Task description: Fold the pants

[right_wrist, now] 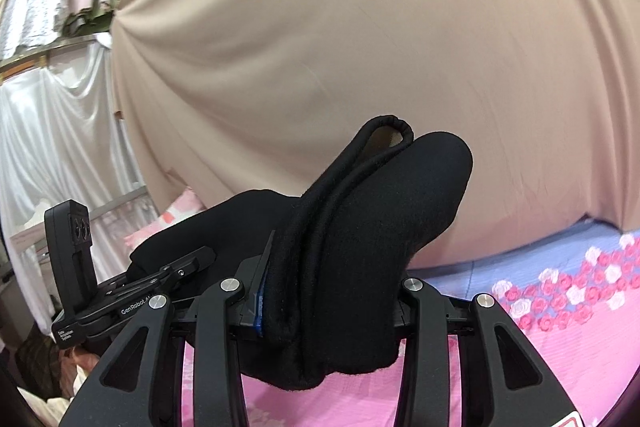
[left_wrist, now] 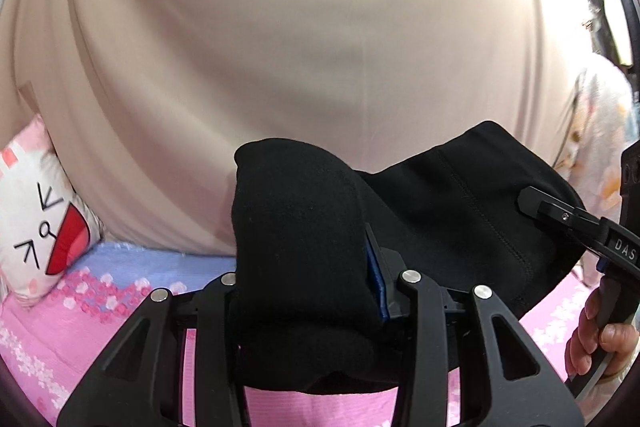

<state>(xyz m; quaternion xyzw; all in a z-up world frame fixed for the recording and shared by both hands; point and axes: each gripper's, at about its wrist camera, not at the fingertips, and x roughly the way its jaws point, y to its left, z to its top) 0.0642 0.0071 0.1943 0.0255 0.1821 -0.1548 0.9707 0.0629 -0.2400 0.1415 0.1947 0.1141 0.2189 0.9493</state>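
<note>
black knit fabric pants hang bunched in thick folds above a pink bedspread with a rose print, stretched between 2 handheld tools in front of a beige draped curtain. the left gripper is clamped on 1 wad of the cloth, the right gripper on another, a stitched seam showing between them. a white cartoon-face pillow lies at the bed's edge.

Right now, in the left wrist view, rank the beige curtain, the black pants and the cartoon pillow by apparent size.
1. beige curtain
2. black pants, though nearness to the camera inflates them
3. cartoon pillow, partly cut off at the edge
</note>
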